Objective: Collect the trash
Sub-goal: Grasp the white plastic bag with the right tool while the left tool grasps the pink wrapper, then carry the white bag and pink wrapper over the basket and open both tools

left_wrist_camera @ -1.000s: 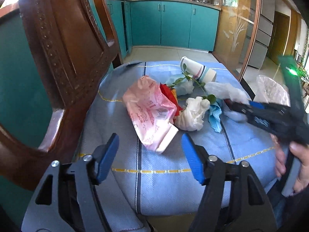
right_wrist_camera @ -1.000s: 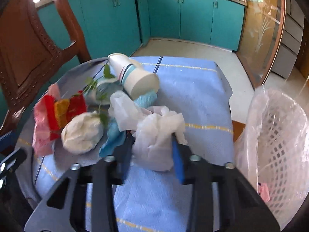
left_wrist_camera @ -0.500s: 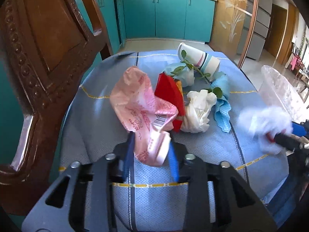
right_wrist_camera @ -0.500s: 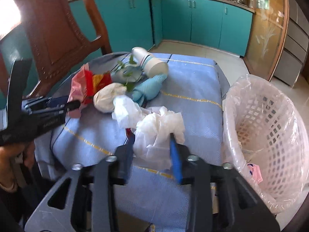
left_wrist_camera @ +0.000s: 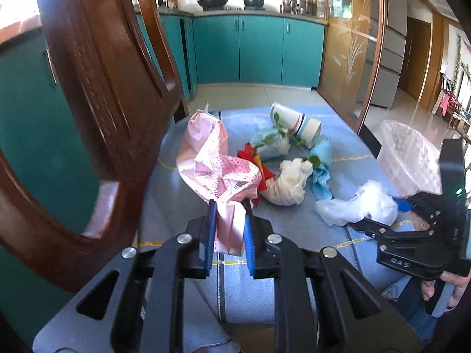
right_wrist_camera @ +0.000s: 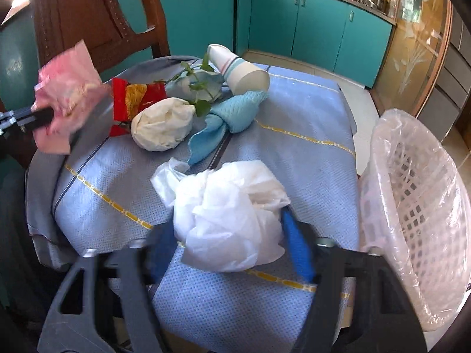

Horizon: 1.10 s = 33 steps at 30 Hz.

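My left gripper (left_wrist_camera: 229,210) is shut on a crumpled pink plastic bag (left_wrist_camera: 216,163) and holds it above the blue tablecloth (left_wrist_camera: 294,229); the bag also shows in the right wrist view (right_wrist_camera: 66,97). My right gripper (right_wrist_camera: 232,223) holds a white crumpled plastic wad (right_wrist_camera: 226,211) between wide-set jaws; the wad also shows in the left wrist view (left_wrist_camera: 362,206). On the cloth lie a cream wad (right_wrist_camera: 162,128), a light blue cloth (right_wrist_camera: 232,117), a red and yellow wrapper (right_wrist_camera: 132,94), a paper cup (right_wrist_camera: 238,70) and a leafy sprig (right_wrist_camera: 194,88).
A white lattice bin with a clear liner (right_wrist_camera: 418,206) stands right of the table, also seen in the left wrist view (left_wrist_camera: 409,153). A carved wooden chair back (left_wrist_camera: 97,94) rises close on the left. Teal kitchen cabinets (left_wrist_camera: 259,50) line the far wall.
My left gripper closed on the pink bag and lifted it up and back. My right gripper carried the white wad back toward the table's near edge, beside the bin.
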Available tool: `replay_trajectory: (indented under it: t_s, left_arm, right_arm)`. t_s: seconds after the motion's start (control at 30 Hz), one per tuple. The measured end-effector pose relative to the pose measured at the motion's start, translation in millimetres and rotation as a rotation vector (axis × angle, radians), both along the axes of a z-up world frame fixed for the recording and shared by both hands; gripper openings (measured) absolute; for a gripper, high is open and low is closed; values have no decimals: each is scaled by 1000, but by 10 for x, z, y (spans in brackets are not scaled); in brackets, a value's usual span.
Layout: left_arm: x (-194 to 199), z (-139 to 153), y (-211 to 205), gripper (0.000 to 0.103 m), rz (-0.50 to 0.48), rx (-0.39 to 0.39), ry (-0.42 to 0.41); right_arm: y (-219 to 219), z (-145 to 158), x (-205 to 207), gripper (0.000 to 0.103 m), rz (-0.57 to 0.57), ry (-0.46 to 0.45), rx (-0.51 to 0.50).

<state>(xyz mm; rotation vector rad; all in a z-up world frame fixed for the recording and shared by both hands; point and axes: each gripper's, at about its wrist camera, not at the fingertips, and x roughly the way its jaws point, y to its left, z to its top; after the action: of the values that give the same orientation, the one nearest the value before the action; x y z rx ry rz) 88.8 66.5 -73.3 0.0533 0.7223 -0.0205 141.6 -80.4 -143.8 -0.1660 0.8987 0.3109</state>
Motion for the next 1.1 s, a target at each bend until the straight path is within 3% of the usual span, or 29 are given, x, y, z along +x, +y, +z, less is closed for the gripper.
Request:
replay_trajectory:
  t_s: [0.1, 0.57, 1.1]
  left_arm:
    - [-73, 119, -25, 18, -4, 6, -32]
    - [-264, 468, -253, 18, -34, 47, -134]
    - [-234, 560, -455, 18, -111, 31, -161]
  right_arm:
    - [-13, 81, -36, 37, -5, -24, -3]
    - [-310, 802, -319, 36, -80, -224, 10]
    - [-735, 1044, -417, 36, -195, -300, 36]
